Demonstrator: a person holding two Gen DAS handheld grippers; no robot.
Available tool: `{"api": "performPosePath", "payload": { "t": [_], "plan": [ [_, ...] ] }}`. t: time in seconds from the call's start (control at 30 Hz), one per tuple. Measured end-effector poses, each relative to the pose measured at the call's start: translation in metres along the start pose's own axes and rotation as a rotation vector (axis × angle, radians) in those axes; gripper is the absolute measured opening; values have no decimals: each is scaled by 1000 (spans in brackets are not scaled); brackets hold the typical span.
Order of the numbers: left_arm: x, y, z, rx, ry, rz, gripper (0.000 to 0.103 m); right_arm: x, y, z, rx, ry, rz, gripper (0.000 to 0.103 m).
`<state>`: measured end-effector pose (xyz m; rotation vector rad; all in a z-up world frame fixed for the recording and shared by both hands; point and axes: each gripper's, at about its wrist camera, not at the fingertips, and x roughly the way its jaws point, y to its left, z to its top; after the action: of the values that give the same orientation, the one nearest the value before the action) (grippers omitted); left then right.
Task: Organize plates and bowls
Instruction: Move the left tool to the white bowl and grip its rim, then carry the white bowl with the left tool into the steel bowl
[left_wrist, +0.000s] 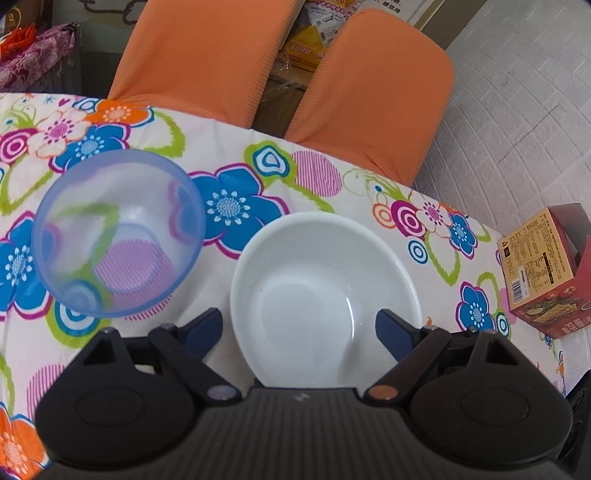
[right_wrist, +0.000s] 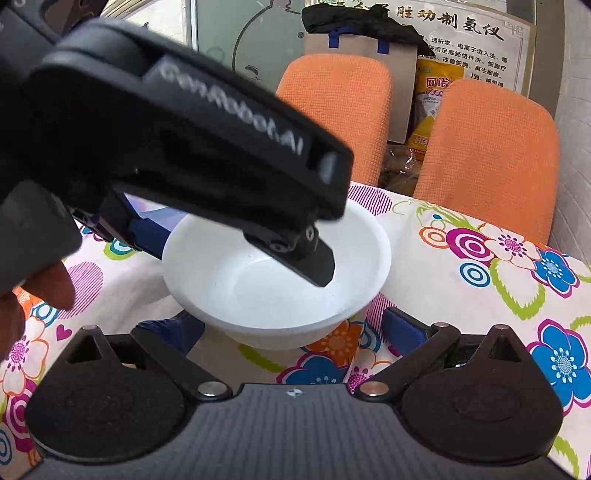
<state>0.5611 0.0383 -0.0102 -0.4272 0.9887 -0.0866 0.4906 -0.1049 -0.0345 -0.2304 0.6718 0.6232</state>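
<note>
At the left of the left wrist view sits the clear blue bowl (left_wrist: 118, 234), empty on the flowered tablecloth (left_wrist: 325, 184), just beside and apart from the white bowl (left_wrist: 325, 299) at centre. Your left gripper (left_wrist: 299, 328) is spread wide with nothing clamped: one blue pad lies outside the white bowl's near-left wall, the other appears over its inside at lower right, so the near rim looks to run between them. I judge the step is to take this bowl and nest it with the blue one. Settle the pads squarely across the rim before closing, and close slowly, since glazed ceramic will likely slip in a shallow pinch. Lift straight up, and clear the blue bowl's rim before lowering.

The right wrist view adds what the first cannot: from upper left, the left gripper's body reaches down and one finger (right_wrist: 314, 262) sits inside the white bowl (right_wrist: 266, 280), which confirms the straddle. A hand (right_wrist: 33, 295) shows at the left edge. Your right gripper (right_wrist: 295, 328) at the bottom is also wide open and empty, near that bowl's outer wall. Only the left view shows the box (left_wrist: 543, 273) at far right.
</note>
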Motion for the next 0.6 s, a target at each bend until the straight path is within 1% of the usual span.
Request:
{"api": "performPosePath", "payload": {
  "t": [0.03,0.07,0.1,0.13,0.17,0.23,0.27,0.37,0.47,0.6],
  "plan": [
    [0,-2,0,14,-3,10,73,0,0,0,4,-4,1,90],
    [0,-4,0,34,-6,24,57,-1,1,0,7,-12,9,87],
    [1,-7,0,56,3,26,39,-2,1,0,7,-26,25,86],
    [0,-9,0,75,4,43,34,-3,3,0,2,-43,34,86],
    [0,-9,0,82,9,43,34,-5,6,1,-12,-63,28,87],
    [-4,-9,-2,88,20,26,34,-12,12,1,-56,-109,-13,87],
    [-8,-8,-4,87,15,12,34,-17,13,1,-68,-133,-20,87],
    [-22,-13,-9,101,5,-7,34,-32,15,2,-61,-158,-22,87],
    [-43,-25,-23,134,5,-17,34,-53,22,-2,-85,-161,-49,87],
    [-81,-45,-59,204,7,-27,34,-98,34,-13,-67,-139,-56,87]
  ]
}}
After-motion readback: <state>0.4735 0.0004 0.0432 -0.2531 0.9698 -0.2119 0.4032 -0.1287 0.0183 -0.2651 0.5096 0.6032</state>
